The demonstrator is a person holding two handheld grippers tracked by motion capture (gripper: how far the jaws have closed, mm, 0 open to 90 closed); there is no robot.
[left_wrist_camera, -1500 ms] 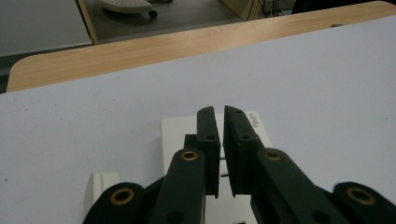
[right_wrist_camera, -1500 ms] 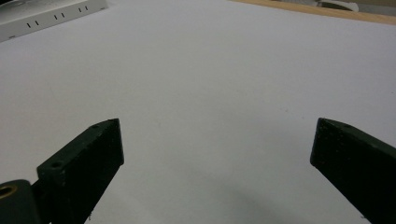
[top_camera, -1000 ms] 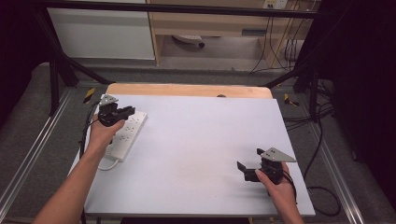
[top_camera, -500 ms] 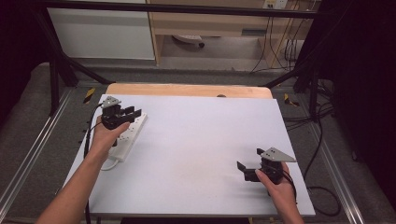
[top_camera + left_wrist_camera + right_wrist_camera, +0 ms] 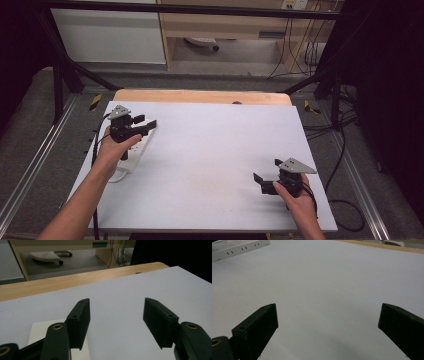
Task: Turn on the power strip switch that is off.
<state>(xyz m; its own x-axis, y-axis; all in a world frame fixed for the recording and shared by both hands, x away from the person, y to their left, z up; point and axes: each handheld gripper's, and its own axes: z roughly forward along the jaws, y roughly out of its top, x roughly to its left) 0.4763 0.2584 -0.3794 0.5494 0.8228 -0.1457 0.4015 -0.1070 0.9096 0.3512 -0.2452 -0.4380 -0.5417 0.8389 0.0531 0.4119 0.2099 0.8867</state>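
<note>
Black plastic jaws of the right gripper (image 5: 264, 183) stand wide apart w/ nothing between them, low over the near right part of the matte white tabletop (image 5: 215, 165); the hand behind it is cut off at the frame's bottom edge. In the right gripper view both jaws run off the lower edge, so only their blunt, wedge-like tips w/ small screw holes show.

Farther off at the table's left, the left gripper (image 5: 144, 125) hangs over the far end of the white plastic power strip (image 5: 135, 150). Its jaws have just been opening; they now stand apart, nothing between them, pads pressing on nothing. The strip is a long, flat rectangular bar lying along the left edge; hand & gripper cover much of it, and its white cord curls out at the near end. In the left gripper view just one pale corner (image 5: 40, 330) peeks from under the left jaw; sockets can't be made out there. In the right gripper view its slots show small, far top left (image 5: 239, 248).

Beyond, a light wooden strip (image 5: 200, 96) borders the table's far edge.
</note>
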